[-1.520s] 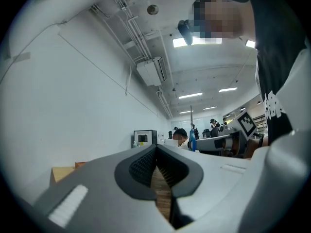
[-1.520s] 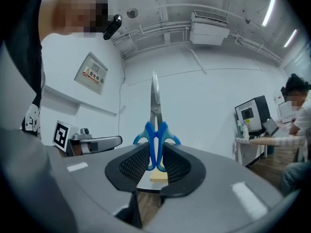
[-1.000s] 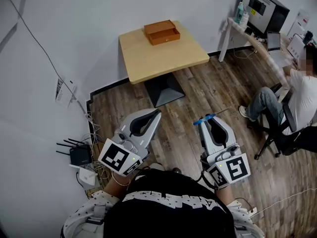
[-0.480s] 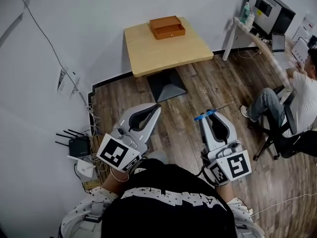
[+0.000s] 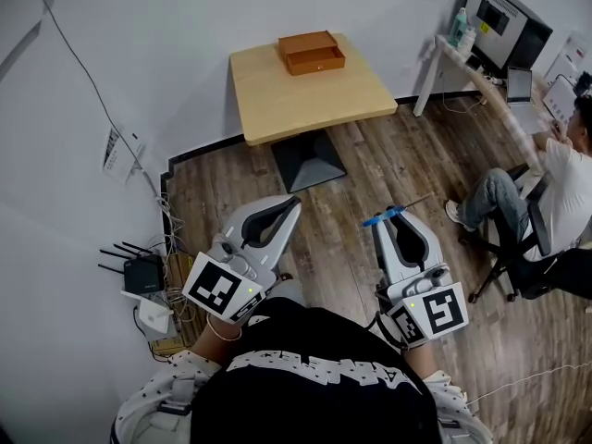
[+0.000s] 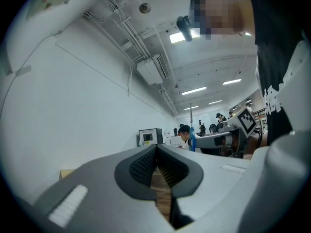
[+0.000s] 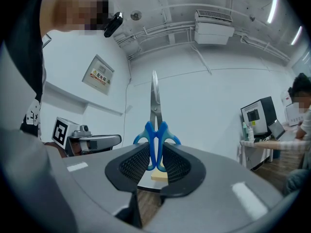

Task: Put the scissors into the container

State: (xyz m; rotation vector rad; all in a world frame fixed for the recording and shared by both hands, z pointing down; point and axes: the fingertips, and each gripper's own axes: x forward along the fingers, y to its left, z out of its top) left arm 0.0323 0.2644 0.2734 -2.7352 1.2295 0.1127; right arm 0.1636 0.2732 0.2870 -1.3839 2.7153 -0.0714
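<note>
My right gripper [image 5: 386,220] is shut on the blue handles of the scissors [image 5: 381,217], and the steel blades stick out past its jaws to the right. In the right gripper view the scissors [image 7: 155,130] stand upright between the pads [image 7: 171,161]. My left gripper [image 5: 294,202] hangs level beside it, shut with nothing in it; its jaws meet in the left gripper view [image 6: 156,148]. The container, a shallow brown wooden box [image 5: 312,51], sits far ahead at the back of the light wooden table [image 5: 314,95]. Both grippers hang over the floor, well short of the table.
A black pedestal base [image 5: 308,164] stands under the table on the wood floor. A router [image 5: 137,273] and cables lie at the left wall. A person on a chair [image 5: 541,206] sits at a desk with a monitor [image 5: 507,12] on the right.
The view has drifted a little, so the table sits slightly further right in the picture. Both grippers keep about the same place, and the scissors stay in the right one.
</note>
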